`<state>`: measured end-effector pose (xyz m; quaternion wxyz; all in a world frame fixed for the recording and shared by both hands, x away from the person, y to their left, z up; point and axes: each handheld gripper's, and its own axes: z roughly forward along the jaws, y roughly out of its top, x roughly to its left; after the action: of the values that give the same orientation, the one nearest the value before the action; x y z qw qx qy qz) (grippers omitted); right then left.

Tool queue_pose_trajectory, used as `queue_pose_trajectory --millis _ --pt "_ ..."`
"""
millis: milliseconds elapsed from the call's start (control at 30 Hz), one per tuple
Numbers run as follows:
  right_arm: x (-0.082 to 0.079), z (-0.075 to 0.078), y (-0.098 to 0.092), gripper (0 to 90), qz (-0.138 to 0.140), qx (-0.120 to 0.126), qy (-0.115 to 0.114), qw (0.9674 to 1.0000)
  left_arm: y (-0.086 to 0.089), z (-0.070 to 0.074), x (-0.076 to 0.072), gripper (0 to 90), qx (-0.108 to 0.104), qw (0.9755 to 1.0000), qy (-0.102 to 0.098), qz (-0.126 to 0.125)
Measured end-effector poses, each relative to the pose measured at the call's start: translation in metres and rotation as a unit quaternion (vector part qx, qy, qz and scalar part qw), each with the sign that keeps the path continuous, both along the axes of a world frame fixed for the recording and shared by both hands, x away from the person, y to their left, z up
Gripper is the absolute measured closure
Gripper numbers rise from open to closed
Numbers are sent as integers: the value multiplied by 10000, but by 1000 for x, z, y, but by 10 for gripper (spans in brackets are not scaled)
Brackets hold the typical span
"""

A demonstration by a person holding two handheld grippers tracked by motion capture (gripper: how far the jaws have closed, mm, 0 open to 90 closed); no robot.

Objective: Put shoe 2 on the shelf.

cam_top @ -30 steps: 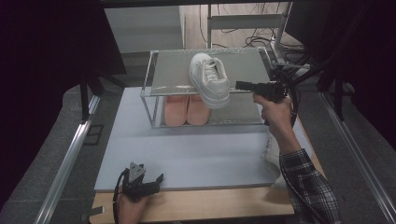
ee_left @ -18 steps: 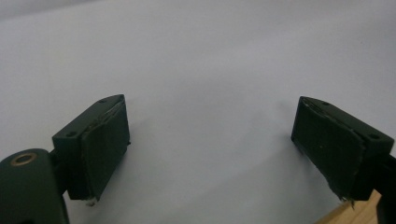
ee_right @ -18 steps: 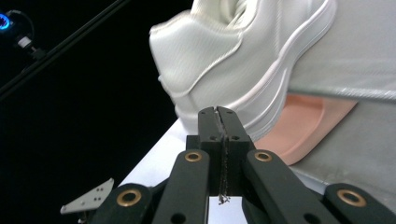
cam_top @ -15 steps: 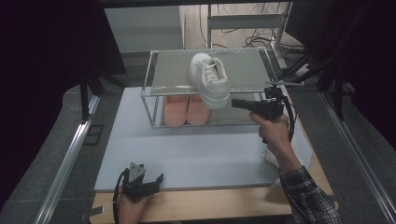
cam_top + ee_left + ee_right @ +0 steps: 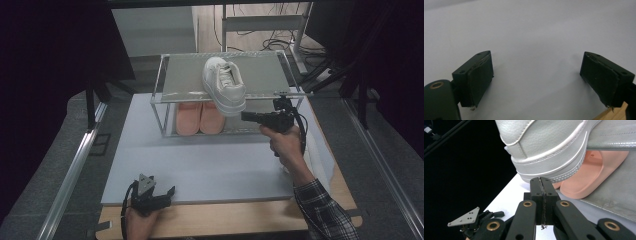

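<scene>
High view first: the white sneaker (image 5: 224,84) sits on the upper shelf of the wire rack (image 5: 170,82), its heel jutting out past the front edge, and a pair of peach slippers (image 5: 200,116) lies side by side on the lower level beneath it. Right gripper (image 5: 248,116) points level at the rack, just below the sneaker's overhanging heel, with its jaws having just been closing and nothing between them. Over to the right gripper view, and the two black jaws are pressed flat together, tips right under the sneaker's (image 5: 549,147) ribbed sole, so close I cannot tell whether they touch it; one peach slipper (image 5: 590,173) shows just behind. Left gripper (image 5: 162,196) rests low at the near edge of the grey mat (image 5: 210,165) on the worktop (image 5: 240,220), well apart from the rack. Left gripper view shows its jaws spread wide over bare mat (image 5: 534,42), holding nothing.
</scene>
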<state>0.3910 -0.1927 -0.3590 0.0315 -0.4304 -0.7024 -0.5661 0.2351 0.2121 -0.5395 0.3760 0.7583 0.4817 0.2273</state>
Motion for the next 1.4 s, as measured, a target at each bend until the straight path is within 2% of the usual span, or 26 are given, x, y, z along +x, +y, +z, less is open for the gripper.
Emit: queue_pose_trajectory --millis 300,800,1000,1400 --pt "2 -1 3 894 -44 -3 -3 10000 0 0 0 112 5 10000 6 7" --pt "15 -3 24 895 -111 -22 -25 9999 0 0 0 112 -18 10000 10 13" --pt "26 -6 34 895 -208 -27 -20 9998 0 0 0 112 -21 10000 12 12" --pt "43 -6 52 894 -405 -187 -55 9990 0 0 0 112 -25 10000 9 14"
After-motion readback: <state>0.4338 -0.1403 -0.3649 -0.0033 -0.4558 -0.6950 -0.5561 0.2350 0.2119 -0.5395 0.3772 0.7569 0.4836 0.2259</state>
